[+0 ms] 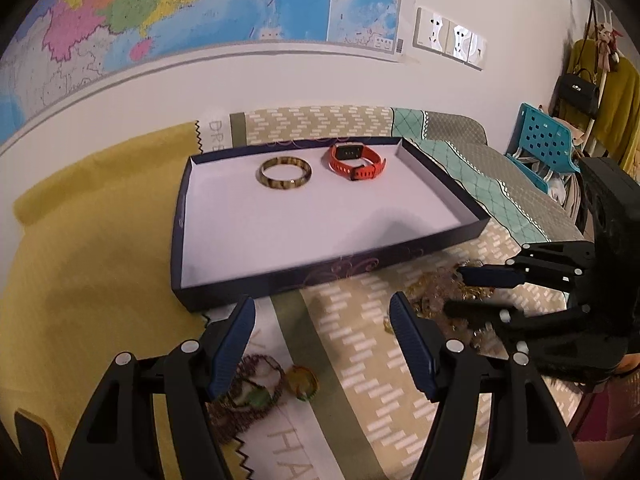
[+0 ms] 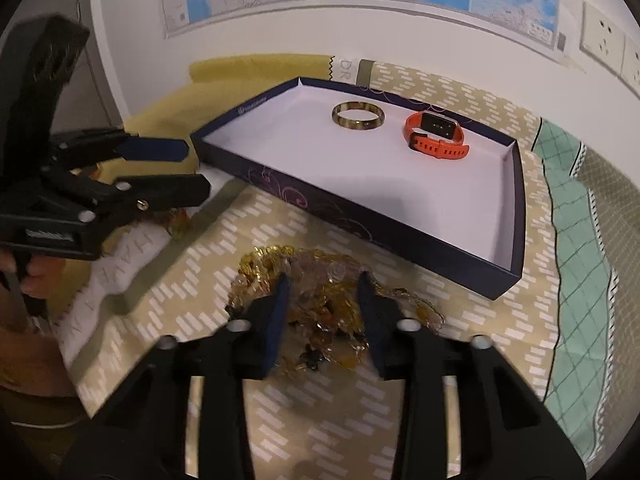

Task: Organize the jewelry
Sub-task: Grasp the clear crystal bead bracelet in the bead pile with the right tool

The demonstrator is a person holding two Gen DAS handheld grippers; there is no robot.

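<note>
A dark blue box lid (image 1: 320,276) (image 2: 360,216) with a white inside holds a brown bangle (image 1: 285,173) (image 2: 358,116) and an orange watch (image 1: 354,158) (image 2: 437,131). A gold and clear jewelry pile (image 2: 320,296) (image 1: 436,296) lies on the patterned cloth in front of it. My right gripper (image 2: 324,280) (image 1: 456,288) is open with its fingers on either side of the pile, low over it. My left gripper (image 1: 322,308) (image 2: 196,170) is open and empty above the cloth, near a purple bead bracelet (image 1: 248,392) and a small amber ring (image 1: 304,382).
The cloth covers a bed against a white wall with a map (image 1: 200,8). A yellow cloth (image 1: 88,260) lies at the left. A teal chair (image 1: 544,140) and hanging bags (image 1: 580,92) stand at the right.
</note>
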